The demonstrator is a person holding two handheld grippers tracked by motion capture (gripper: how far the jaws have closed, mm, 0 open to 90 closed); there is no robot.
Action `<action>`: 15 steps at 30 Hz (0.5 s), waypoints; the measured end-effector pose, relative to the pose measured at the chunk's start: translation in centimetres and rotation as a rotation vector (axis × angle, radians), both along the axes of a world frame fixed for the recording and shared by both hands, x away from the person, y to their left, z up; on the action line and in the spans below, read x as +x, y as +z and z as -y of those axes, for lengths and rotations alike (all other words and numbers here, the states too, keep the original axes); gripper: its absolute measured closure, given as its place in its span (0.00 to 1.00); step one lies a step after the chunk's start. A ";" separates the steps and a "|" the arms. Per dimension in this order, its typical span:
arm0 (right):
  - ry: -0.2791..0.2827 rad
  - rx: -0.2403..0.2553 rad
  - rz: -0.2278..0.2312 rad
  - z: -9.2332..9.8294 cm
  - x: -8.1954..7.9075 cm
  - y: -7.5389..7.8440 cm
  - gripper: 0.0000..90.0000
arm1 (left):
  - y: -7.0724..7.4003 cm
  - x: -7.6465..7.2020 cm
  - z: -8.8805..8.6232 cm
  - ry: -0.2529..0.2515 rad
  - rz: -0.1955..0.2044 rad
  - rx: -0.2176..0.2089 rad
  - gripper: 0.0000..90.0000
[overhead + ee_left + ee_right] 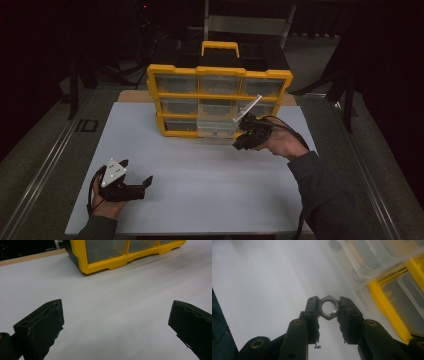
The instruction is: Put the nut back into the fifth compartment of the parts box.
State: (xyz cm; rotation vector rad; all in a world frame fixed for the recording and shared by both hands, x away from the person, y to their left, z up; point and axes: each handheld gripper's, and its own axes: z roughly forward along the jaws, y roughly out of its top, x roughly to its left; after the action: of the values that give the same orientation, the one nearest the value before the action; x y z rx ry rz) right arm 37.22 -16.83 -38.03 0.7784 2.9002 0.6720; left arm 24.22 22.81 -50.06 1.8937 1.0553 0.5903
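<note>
Right gripper view, tongs [329, 308] pinching hex nut [328, 307], hand raised beside organiser [220, 100]

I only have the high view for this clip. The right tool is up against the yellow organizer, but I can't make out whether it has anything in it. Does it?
Observer: Yes. In the right gripper view the right tool is shut on a metal hex nut.
Operator: How is it gripped?
Observer: One pad presses on each side, and the threaded hole faces the camera.
Operator: And the clear drawer?
Observer: It is pulled out of the yellow organizer, just beside the nut.
Operator: Left tool?
Observer: The left tool is open, with bare white tabletop between its jaws.
</note>
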 end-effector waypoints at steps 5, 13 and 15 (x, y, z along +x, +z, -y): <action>-0.014 -0.005 -0.003 0.4 0.3 0.4 0.78 | 0.0 0.0 0.0 -0.001 0.000 0.000 0.01; -0.035 -0.010 0.008 0.9 1.0 1.3 0.78 | 0.0 0.0 0.0 0.001 0.001 -0.002 0.01; -0.039 -0.016 0.009 1.0 1.1 1.6 0.78 | 0.0 0.0 0.0 0.001 0.001 -0.003 0.01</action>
State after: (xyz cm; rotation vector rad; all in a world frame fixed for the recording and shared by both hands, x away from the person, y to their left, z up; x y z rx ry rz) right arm 38.32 -17.79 -36.44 0.8262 2.8706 0.6462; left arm 24.21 22.83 -50.05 1.8906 1.0560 0.5902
